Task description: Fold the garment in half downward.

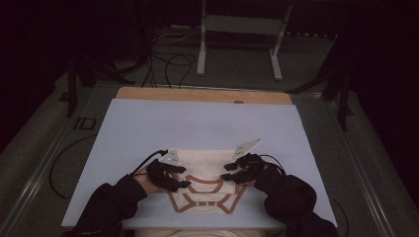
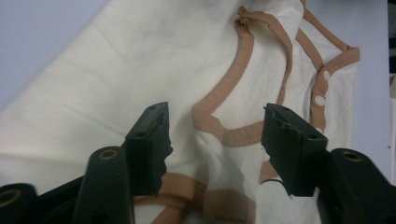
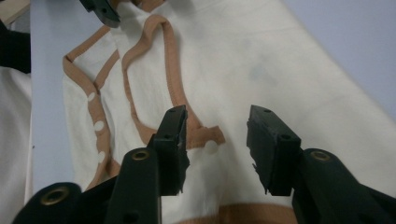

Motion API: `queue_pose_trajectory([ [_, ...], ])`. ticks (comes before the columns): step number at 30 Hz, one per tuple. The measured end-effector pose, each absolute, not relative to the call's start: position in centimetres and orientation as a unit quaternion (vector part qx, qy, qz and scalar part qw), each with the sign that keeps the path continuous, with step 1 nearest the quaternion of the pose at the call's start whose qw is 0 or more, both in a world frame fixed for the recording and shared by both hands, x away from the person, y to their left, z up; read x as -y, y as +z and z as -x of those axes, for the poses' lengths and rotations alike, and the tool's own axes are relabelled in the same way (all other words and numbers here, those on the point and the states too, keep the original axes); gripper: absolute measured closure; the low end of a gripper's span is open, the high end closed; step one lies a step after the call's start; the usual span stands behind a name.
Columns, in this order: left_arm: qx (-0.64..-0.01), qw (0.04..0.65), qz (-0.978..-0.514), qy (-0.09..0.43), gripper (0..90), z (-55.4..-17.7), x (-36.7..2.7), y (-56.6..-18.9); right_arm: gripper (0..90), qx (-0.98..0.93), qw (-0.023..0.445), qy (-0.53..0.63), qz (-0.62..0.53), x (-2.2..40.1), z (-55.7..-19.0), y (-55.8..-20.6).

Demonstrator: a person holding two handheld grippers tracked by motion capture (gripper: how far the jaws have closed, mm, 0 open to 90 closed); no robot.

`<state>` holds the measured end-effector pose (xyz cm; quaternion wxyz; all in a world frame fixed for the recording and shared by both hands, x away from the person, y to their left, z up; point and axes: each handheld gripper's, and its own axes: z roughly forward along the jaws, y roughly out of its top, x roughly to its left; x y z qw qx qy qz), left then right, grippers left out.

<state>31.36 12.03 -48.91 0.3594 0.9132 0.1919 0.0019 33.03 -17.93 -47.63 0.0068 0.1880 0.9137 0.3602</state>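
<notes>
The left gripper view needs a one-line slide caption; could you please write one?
Left gripper open above a cream garment with tan trim on the pale blue table.

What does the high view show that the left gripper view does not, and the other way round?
High view: the whole blue mat, the wooden table edge, a metal stand behind it, both sleeved forearms, and the right gripper over the garment's right side. Left gripper view: the left gripper close up, jaws apart with nothing pinched, and white snaps on the tan trim. Both: the cream garment lying on the mat.
</notes>
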Motion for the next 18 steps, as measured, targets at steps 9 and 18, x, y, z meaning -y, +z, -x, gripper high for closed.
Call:
queue_pose_trajectory([
  [9, -0.216, 0.352, -0.910, -0.022, 66.6, -32.2, -12.0, -49.9, 69.8, -0.922, -0.019, 0.330, -0.201, 16.9, -33.9, -49.6],
  [18, -0.232, 0.348, -0.907, -0.044, 82.0, -32.7, -12.1, -51.3, 78.9, -0.926, -0.050, 0.309, -0.209, 16.8, -34.0, -50.6],
])
